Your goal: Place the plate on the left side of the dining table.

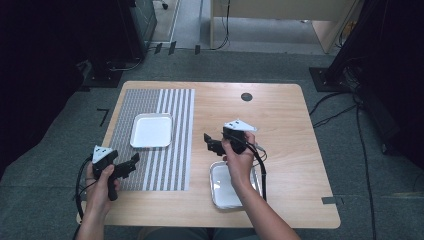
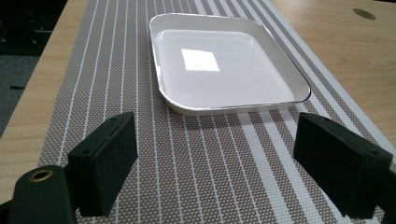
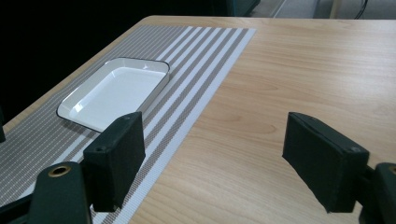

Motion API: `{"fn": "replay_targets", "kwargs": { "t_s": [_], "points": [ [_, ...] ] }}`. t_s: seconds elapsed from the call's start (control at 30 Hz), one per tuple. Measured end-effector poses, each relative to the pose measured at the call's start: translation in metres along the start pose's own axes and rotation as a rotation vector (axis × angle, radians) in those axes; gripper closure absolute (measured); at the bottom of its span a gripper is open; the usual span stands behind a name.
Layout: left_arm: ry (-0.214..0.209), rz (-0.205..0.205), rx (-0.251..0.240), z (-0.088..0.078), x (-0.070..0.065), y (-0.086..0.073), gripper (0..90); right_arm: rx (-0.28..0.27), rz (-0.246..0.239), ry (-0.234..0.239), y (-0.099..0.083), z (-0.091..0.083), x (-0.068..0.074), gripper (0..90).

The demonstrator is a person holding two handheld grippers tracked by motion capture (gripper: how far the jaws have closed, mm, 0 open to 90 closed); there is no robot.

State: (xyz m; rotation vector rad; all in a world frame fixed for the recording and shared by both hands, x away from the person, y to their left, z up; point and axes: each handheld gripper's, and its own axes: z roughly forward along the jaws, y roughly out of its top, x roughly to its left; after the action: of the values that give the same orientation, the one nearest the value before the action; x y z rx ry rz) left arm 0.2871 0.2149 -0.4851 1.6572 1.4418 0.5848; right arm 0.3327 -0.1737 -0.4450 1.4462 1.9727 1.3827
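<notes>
On the wooden worktop (image 1: pixel 280 115), a striped woven placemat (image 1: pixel 150 165) covers the nine o'clock half, its grey bands running from six towards twelve. A white square tray (image 1: pixel 151 130) with rounded corners lies flat on the placemat's upper middle; in the left gripper view the same tray (image 2: pixel 224 70) sits at twelve o'clock of the jaws, empty and well apart from them. A second white tray (image 1: pixel 220 192) rests on bare wood near the worktop's six o'clock edge, partly hidden under the person's right forearm. A small dark round insert (image 1: pixel 246 97) marks the wood towards twelve.

The right claw (image 1: pixel 211 142) is held above the bare wood just at twelve o'clock of the second tray, pointing towards nine o'clock, at the placemat. In the right gripper view its jaws stand wide apart with nothing between them, bare wood and the placemat's edge (image 3: pixel 187 121) below, and the tray (image 3: pixel 116 91) on the placemat lying off at ten o'clock.

The left claw (image 1: pixel 130 164) hovers at the placemat's lower left corner, aimed roughly at two o'clock. In the left gripper view its jaws are spread wide over the placemat (image 2: pixel 210 163), empty, touching nothing.
</notes>
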Motion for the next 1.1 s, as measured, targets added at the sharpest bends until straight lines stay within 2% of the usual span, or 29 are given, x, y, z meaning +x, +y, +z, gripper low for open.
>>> {"fn": "replay_targets", "kwargs": {
  "t_s": [0.37, 0.67, 0.83, 1.1],
  "points": [
    [0.005, -0.003, 0.018, -0.007, 0.006, -0.01, 11.0, -0.017, 0.013, -0.036, -0.015, -0.027, -0.019, 21.3],
    [0.012, 0.033, 0.025, -0.015, 0.008, -0.016, 9.8, -0.018, 0.005, -0.081, -0.029, -0.045, -0.035, 21.3],
    [0.013, 0.009, 0.013, -0.021, 0.018, -0.016, 9.2, -0.021, 0.016, -0.107, -0.035, -0.056, -0.047, 21.0],
    [0.009, 0.018, 0.031, -0.025, 0.022, -0.019, 8.4, -0.015, 0.025, -0.148, -0.045, -0.074, -0.067, 21.1]
  ]
}}
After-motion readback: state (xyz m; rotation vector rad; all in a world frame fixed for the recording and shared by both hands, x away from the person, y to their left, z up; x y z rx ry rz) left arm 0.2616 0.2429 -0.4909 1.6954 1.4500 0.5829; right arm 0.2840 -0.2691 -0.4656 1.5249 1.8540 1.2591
